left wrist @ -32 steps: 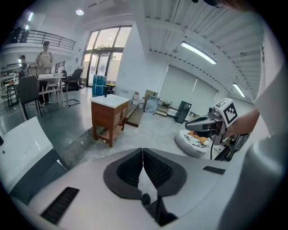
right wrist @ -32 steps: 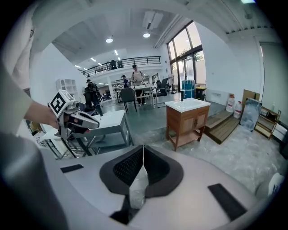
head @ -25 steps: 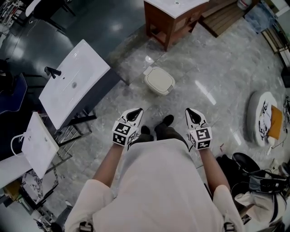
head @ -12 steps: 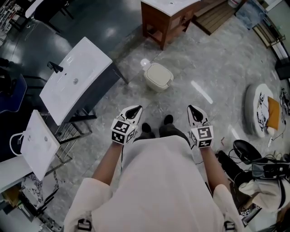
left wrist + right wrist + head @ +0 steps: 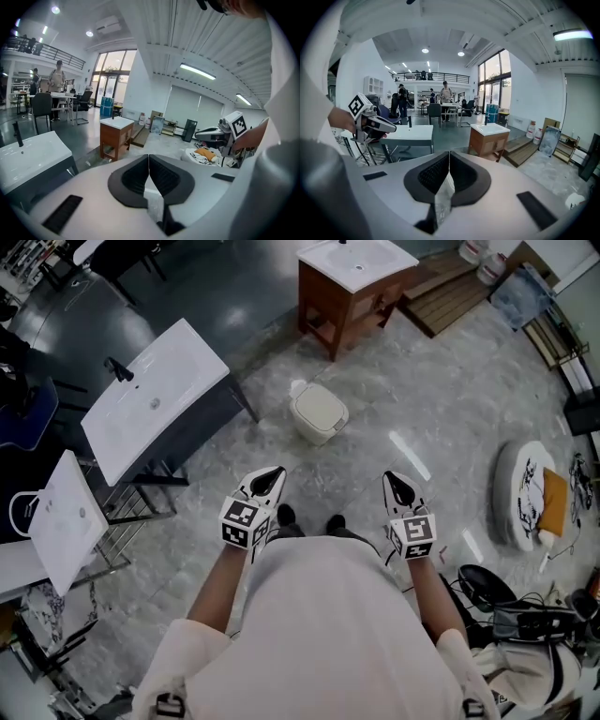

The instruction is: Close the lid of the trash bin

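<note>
Jaws of left gripper (image 5: 272, 474) and right gripper (image 5: 394, 481) are pressed together, empty; trash bin (image 5: 319, 413) ahead sits closed.

Shoes (image 5: 286, 516) half hidden under the person's torso (image 5: 328, 624)

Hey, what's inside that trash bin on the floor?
The bin shows only its shut lid from above. The lid covers the whole opening, so any contents are hidden.
</note>
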The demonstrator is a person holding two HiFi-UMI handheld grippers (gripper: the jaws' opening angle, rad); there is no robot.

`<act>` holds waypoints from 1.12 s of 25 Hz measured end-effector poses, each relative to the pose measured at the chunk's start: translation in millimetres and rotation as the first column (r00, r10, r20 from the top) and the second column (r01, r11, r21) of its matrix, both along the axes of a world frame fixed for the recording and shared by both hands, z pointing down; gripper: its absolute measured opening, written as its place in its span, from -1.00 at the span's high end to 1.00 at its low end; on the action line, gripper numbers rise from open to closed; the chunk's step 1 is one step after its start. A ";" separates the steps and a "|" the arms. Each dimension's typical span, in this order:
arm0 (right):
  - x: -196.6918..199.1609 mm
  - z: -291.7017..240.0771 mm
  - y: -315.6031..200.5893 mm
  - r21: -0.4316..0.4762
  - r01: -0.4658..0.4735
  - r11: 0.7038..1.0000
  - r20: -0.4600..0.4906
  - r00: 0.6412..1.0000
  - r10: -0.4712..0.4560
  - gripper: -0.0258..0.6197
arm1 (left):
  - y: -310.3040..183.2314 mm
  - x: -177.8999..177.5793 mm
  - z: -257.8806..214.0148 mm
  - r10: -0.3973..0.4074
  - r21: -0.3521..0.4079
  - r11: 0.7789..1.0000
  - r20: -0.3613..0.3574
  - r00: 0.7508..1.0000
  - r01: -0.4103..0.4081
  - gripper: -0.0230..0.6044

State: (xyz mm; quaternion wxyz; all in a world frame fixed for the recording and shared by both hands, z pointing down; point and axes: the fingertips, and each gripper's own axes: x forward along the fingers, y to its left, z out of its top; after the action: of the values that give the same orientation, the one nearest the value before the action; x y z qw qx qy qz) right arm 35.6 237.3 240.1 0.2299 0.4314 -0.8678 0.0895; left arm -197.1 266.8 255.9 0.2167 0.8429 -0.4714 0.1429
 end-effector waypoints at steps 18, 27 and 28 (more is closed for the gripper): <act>47.4 -16.7 -8.9 0.023 0.045 0.999 0.062 0.997 -0.046 0.83 | -6.8 35.9 -16.6 -0.094 0.041 0.995 -0.001 0.996 0.094 0.86; 35.2 -17.6 -13.5 0.031 0.057 0.998 0.070 0.996 -0.059 0.83 | -9.8 29.9 -18.9 -0.099 0.045 0.994 -0.003 0.995 0.099 0.86; 34.4 -18.4 -14.3 0.033 0.058 0.998 0.070 0.996 -0.060 0.83 | -10.3 29.5 -19.5 -0.099 0.045 0.994 -0.003 0.995 0.099 0.86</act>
State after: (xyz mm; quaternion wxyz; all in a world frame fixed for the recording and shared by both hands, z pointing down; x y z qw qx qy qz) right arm 69.9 223.0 221.6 0.1947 0.4055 -0.8891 0.0848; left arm -167.6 256.5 236.4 0.2046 0.8232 -0.5157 0.1208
